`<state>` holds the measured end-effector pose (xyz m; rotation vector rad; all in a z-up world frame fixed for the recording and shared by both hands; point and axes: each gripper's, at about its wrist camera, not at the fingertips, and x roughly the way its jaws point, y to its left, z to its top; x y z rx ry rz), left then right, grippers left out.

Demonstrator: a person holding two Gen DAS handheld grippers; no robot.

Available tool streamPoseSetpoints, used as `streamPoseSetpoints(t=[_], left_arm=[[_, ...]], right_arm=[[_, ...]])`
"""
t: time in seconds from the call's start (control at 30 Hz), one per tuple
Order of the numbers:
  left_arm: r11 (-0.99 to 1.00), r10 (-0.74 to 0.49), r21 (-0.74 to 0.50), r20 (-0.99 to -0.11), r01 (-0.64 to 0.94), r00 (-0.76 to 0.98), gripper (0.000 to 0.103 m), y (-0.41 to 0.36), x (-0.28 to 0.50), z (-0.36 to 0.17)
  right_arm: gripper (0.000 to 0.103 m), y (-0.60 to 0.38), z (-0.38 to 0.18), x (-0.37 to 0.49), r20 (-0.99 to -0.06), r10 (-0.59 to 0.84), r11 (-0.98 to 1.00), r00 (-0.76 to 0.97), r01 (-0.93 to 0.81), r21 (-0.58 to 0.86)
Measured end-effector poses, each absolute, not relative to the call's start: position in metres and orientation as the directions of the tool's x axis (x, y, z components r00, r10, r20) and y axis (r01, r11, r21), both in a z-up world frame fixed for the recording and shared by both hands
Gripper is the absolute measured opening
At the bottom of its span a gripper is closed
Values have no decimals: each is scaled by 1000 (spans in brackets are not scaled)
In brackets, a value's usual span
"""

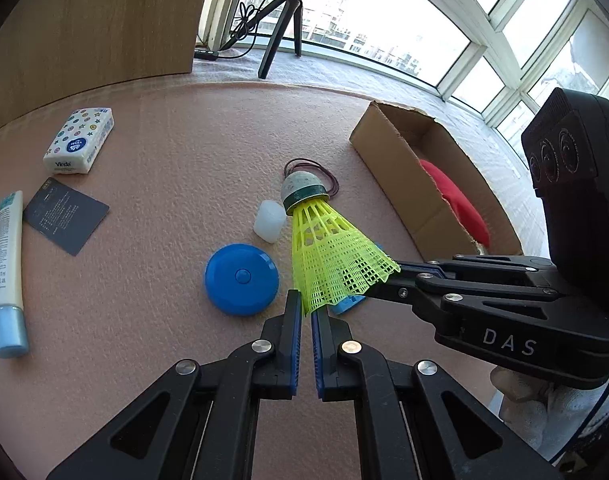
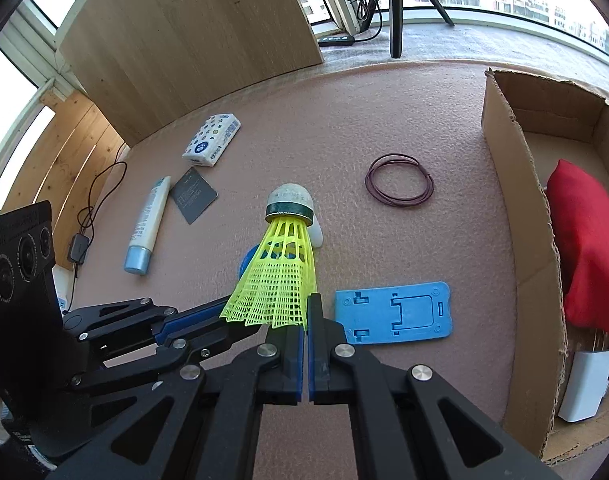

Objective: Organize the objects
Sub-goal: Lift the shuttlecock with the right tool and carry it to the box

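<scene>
Both tongs are gripping the yellow shuttlecock by the rim of its mesh skirt: the left tongs are pinching one edge, the right tongs are pinching another, and the cork nose is pointing away from both, lifted clear of the bench. The cardboard box is sitting toward the right edge of the bench and is already holding a red pouch and a white container, so part of the sorting is looking done. Much is still lying loose on the bench: the tissue pack, the dark card and the cream tube are waiting near the left edge, while the blue round case, the small white cap, the coil of thin wire and the blue plastic stand are sitting around the middle, the stand just beside the box. Judging by this, the shuttlecock is being handed between the tongs or carried toward the box, and most of the loose items are remaining to be put away.
</scene>
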<state>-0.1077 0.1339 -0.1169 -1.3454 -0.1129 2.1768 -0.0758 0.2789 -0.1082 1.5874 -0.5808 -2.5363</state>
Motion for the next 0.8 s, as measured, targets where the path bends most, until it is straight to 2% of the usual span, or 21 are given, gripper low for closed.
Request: streamPoseSetpoints(t=[0.33,0.8], left_arm=[[-790,565,-374,-751,-486,-341,5,159,-87,-84],[-700,618,-344,-730,-626,-291,5,259,-74,-63]], right_arm=[[1,301,-74,-41,-817,-231,-920,-528,-154,360],[1,378,-54,3,-809,-114,-900,-577,-284,330]])
